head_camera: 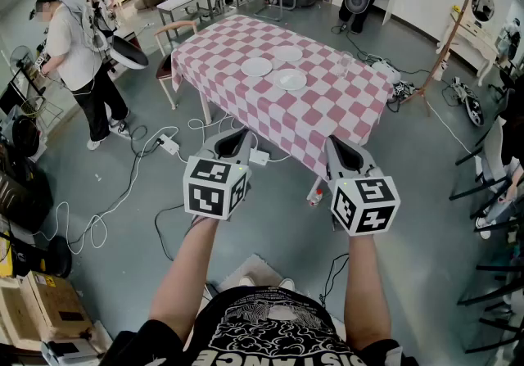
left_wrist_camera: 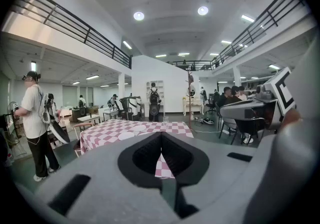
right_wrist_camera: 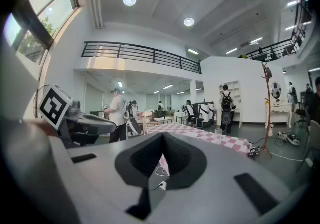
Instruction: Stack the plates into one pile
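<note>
Three white plates lie apart on a table with a pink-and-white checked cloth (head_camera: 327,123): one at the left (head_camera: 256,66), one further back (head_camera: 287,53), one nearer me (head_camera: 291,79). Both grippers hang in the air well short of the table, over the floor. My left gripper (head_camera: 242,134) is shut and holds nothing; in its own view the left gripper (left_wrist_camera: 161,136) points at the table (left_wrist_camera: 115,129). My right gripper (head_camera: 335,143) is also shut and holds nothing; seen from its own camera, the right gripper (right_wrist_camera: 163,137) faces the table's corner (right_wrist_camera: 227,141).
A clear glass (head_camera: 345,62) stands on the table's right side. A person (head_camera: 78,61) stands at the left, with a chair (head_camera: 173,32) by the table. Cables and a power strip (head_camera: 169,143) lie on the floor. A small bottle (head_camera: 315,193) sits under the table's near corner. A coat stand (head_camera: 455,24) rises at the right.
</note>
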Demonstrator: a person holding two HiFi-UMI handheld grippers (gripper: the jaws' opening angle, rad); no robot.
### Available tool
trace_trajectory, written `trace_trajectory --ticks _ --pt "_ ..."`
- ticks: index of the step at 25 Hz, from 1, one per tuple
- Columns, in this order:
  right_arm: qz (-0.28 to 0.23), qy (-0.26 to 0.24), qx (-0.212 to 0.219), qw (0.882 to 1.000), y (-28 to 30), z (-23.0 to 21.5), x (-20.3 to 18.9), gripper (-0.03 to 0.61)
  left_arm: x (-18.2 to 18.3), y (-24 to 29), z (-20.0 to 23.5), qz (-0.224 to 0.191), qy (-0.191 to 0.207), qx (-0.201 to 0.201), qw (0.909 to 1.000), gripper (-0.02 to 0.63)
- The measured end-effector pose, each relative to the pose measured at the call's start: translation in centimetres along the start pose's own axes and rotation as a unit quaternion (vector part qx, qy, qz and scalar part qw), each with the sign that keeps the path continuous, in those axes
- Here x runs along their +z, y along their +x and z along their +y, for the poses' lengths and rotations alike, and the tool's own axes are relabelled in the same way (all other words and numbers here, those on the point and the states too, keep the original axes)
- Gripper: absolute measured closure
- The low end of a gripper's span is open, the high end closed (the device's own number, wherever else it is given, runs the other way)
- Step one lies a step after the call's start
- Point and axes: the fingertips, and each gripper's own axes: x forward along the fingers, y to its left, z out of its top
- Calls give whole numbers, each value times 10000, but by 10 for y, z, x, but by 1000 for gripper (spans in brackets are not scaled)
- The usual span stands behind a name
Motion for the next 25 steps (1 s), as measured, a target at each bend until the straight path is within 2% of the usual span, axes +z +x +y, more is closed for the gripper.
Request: trace_trajectory --ticks 6,14,25 --pt "51 22 125 9999 -4 -10 -5 574 -1 9 -16 57 68 -16 10000 606" --pt "169 93 333 9993 -2 -30 -15 572 0 19 -28 -9 -115 185 9998 604" --pt "173 94 615 9979 14 -46 -18 511 -1 41 -39 64 -140 163 9997 531"
